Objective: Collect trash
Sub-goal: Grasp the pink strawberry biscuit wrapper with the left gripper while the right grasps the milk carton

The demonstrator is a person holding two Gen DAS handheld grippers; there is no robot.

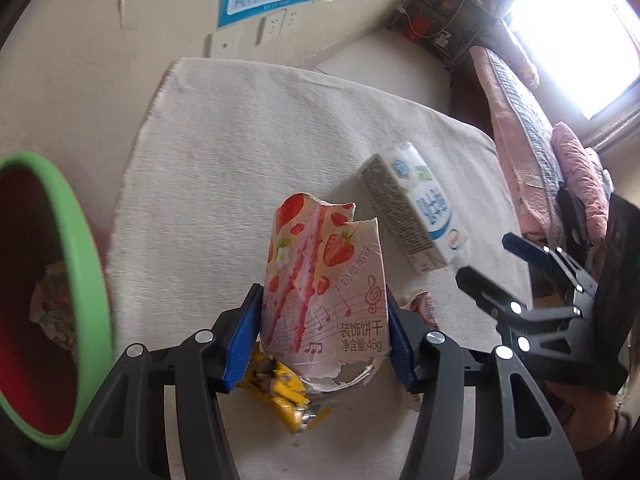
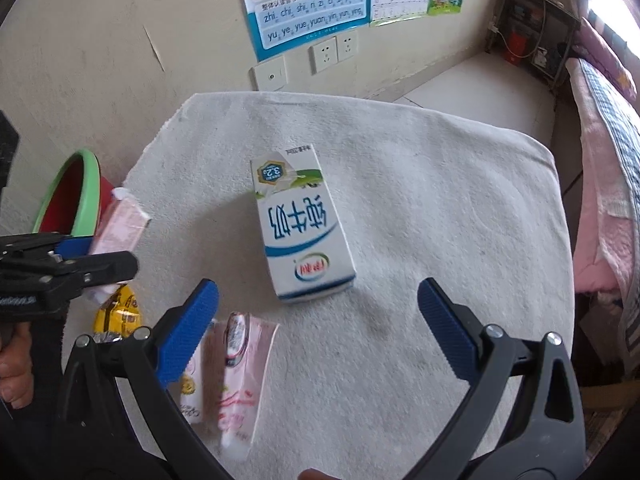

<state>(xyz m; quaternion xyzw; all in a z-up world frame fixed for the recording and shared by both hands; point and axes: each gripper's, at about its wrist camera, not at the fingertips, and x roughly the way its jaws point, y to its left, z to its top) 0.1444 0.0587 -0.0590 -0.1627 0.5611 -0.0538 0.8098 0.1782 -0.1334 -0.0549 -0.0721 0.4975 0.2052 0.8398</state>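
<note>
Strawberry box (image 1: 324,292) hides most of yellow wrapper (image 1: 286,394)

biscuit box (image 1: 324,280): was pink-white, red strawberries, red music notes
milk carton (image 2: 298,228): was white, blue band and blue lettering, green splash near one end (grey printed side panel in left wrist view)
basin (image 1: 48,300): was red inside, green rim
snack wrapper (image 1: 286,396): was yellow, dark print
pink wrapper (image 2: 236,376): was pale pink, white patches
cloth (image 2: 400,160): was off-white, plain
left gripper (image 1: 320,336): black frame, blue pads
right gripper (image 2: 318,332): black frame, blue ribbed pads
wall poster (image 2: 308,4): was blue border, orange and blue rows
</note>
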